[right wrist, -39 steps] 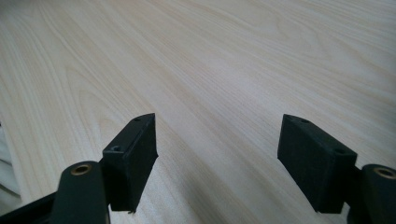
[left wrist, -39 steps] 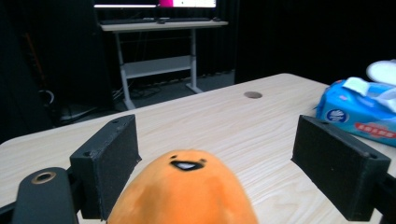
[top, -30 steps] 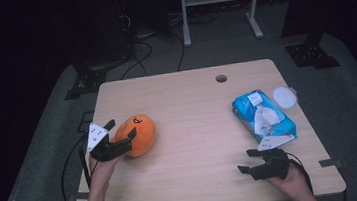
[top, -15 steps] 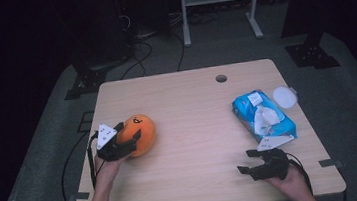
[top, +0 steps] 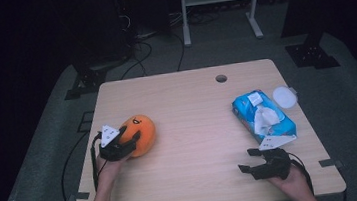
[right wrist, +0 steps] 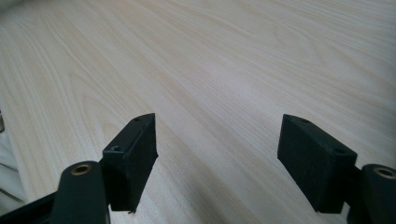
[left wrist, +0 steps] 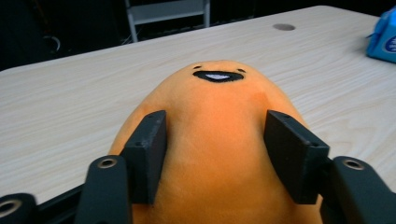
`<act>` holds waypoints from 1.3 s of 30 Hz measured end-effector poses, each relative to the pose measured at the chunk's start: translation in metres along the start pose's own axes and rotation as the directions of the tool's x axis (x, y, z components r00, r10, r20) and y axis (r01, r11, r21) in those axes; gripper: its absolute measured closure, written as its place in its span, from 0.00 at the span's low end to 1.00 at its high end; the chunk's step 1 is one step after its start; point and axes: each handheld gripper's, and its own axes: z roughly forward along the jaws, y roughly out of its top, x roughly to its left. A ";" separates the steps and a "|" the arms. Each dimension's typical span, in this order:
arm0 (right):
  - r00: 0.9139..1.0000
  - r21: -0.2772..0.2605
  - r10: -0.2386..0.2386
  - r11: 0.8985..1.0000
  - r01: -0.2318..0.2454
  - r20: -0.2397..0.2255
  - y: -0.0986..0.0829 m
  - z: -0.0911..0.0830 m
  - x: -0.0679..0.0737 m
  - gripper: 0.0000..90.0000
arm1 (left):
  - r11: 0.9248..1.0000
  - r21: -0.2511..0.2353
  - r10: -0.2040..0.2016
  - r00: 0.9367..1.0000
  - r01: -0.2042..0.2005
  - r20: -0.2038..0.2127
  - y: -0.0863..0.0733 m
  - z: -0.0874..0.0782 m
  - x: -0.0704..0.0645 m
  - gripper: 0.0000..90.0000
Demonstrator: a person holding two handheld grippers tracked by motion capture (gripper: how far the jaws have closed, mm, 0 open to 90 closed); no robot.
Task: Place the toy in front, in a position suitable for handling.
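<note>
Orange plush toy [top: 139,134] at left-centre of high view, on table [top: 196,144]. Left gripper [left wrist: 215,144] jaws pressed on both flanks, holding it. Likely soft, light, squashy; grip mid-body. Right gripper [top: 248,166] spread, empty, lower right, near wipes pack [top: 263,116].

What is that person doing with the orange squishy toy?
A person at a wooden table holds a gripper in each hand. The left gripper has its two black fingers pressed against the sides of an orange plush toy with a small smiling face, which sits on the table. The right gripper is open over bare wood. A blue pack of wet wipes lies nearby, untouched.
</note>
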 end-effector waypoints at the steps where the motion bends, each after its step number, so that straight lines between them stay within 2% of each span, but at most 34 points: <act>1: 1.000 -0.001 0.001 1.000 -0.001 0.003 0.000 -0.001 0.000 0.30 | 1.000 0.002 -0.004 1.000 0.004 0.000 -0.001 0.001 0.001 0.49; 5: 1.000 -0.004 0.008 1.000 -0.008 0.013 -0.001 -0.002 -0.001 0.30 | 1.000 0.011 0.015 1.000 -0.015 -0.007 -0.005 0.002 0.003 0.65; 8: 1.000 -0.010 0.011 1.000 -0.010 0.022 0.000 -0.004 -0.002 0.30 | 1.000 -0.002 0.026 1.000 -0.026 -0.018 -0.005 0.003 0.001 0.71; 10: 1.000 -0.011 0.009 1.000 -0.008 0.023 0.000 -0.004 -0.003 0.30 | 1.000 -0.020 -0.010 1.000 0.010 0.011 -0.004 0.003 0.001 0.73; 12: 1.000 -0.012 0.013 1.000 -0.013 0.021 0.000 -0.005 -0.003 0.30 | 0.997 -0.038 -0.069 0.997 0.071 0.043 -0.003 0.000 0.006 0.75; 15: 1.000 -0.018 0.012 1.000 -0.012 0.015 0.000 -0.006 -0.004 0.30 | 0.990 -0.060 -0.122 0.992 0.124 0.045 -0.002 -0.005 0.009 0.79; 19: 1.000 -0.026 0.000 1.000 0.000 0.009 0.002 -0.006 -0.006 0.30 | 0.978 -0.099 -0.177 0.982 0.183 0.066 0.000 -0.009 0.010 0.80; 20: 1.000 -0.027 0.001 1.000 -0.001 0.009 0.002 -0.007 -0.006 0.30 | 0.973 -0.113 -0.194 0.978 0.202 0.075 0.001 -0.011 0.009 0.80; 23: 1.000 -0.043 0.009 0.999 -0.009 0.008 0.002 -0.011 -0.007 0.30 | 0.963 -0.142 -0.214 0.970 0.229 0.113 0.004 -0.015 0.006 0.80; 26: 1.000 -0.053 0.019 0.998 -0.018 0.010 0.001 -0.015 -0.009 0.30 | 0.968 -0.149 -0.183 0.974 0.203 0.134 0.011 -0.017 -0.002 0.80; 28: 1.000 -0.057 0.024 0.998 -0.023 0.014 0.001 -0.017 -0.009 0.30 | 0.970 -0.154 -0.166 0.974 0.190 0.157 0.016 -0.017 -0.008 0.80; 34: 0.999 -0.060 0.038 0.998 -0.036 0.026 0.000 -0.017 -0.014 0.30 | 0.970 -0.183 -0.120 0.969 0.161 0.217 0.029 -0.019 -0.025 0.80; 39: 0.998 -0.065 0.045 0.997 -0.042 0.039 0.000 -0.020 -0.016 0.30 | 0.975 -0.191 -0.056 0.961 0.110 0.269 0.039 -0.020 -0.049 0.80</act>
